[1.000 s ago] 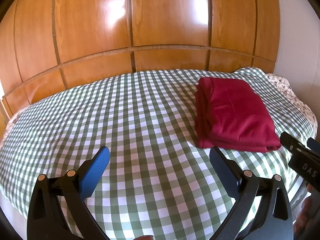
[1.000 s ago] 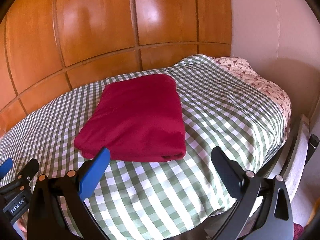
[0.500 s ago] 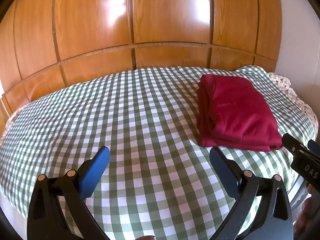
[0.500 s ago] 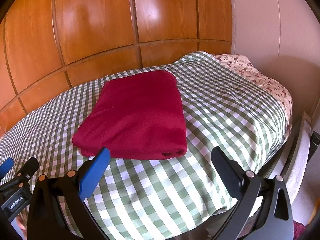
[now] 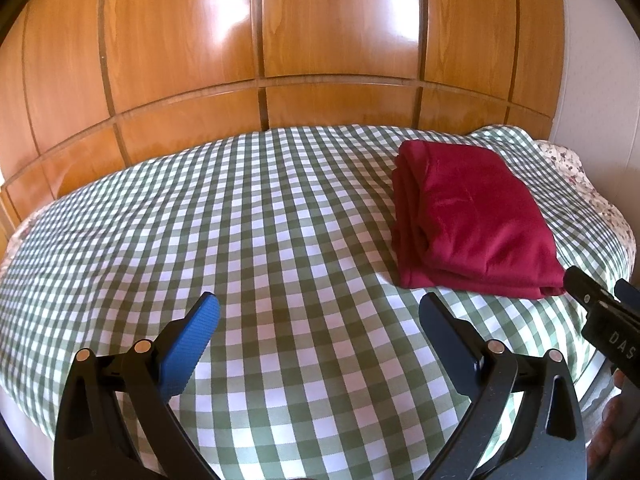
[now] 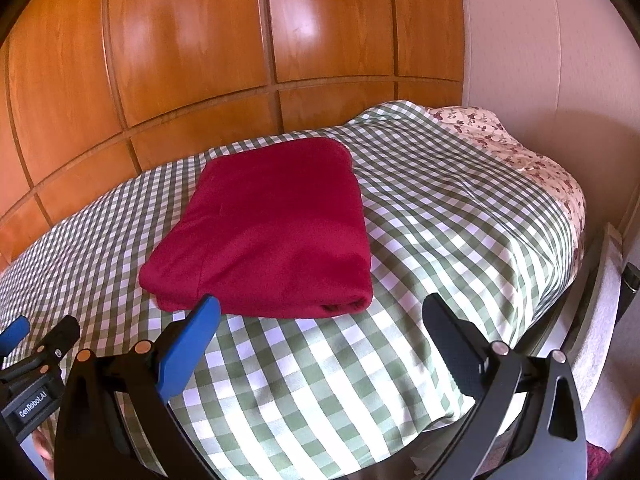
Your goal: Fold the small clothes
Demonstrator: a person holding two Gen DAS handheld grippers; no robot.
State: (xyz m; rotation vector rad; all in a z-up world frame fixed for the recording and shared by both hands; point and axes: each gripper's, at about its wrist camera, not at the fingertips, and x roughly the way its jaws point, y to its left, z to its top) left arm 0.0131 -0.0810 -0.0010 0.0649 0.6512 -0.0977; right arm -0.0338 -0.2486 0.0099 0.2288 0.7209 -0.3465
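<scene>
A dark red garment point(image 5: 472, 216) lies folded into a neat rectangle on the green-and-white checked bed cover point(image 5: 240, 220), toward the right side. It also shows in the right wrist view point(image 6: 272, 232), just beyond the fingertips. My left gripper point(image 5: 320, 312) is open and empty, hovering over bare cover to the left of the garment. My right gripper point(image 6: 320, 316) is open and empty, a little short of the garment's near edge. Neither gripper touches the cloth.
A glossy wooden panelled wall point(image 5: 280, 40) runs behind the bed. A floral sheet point(image 6: 520, 152) shows at the bed's right end, by a pale wall point(image 6: 560, 60). The bed's right edge point(image 6: 552, 300) drops off beside the right gripper.
Both views have drifted slightly, with the bed and garment sinking a little in frame. Both grippers stay open and the garment has not moved.
</scene>
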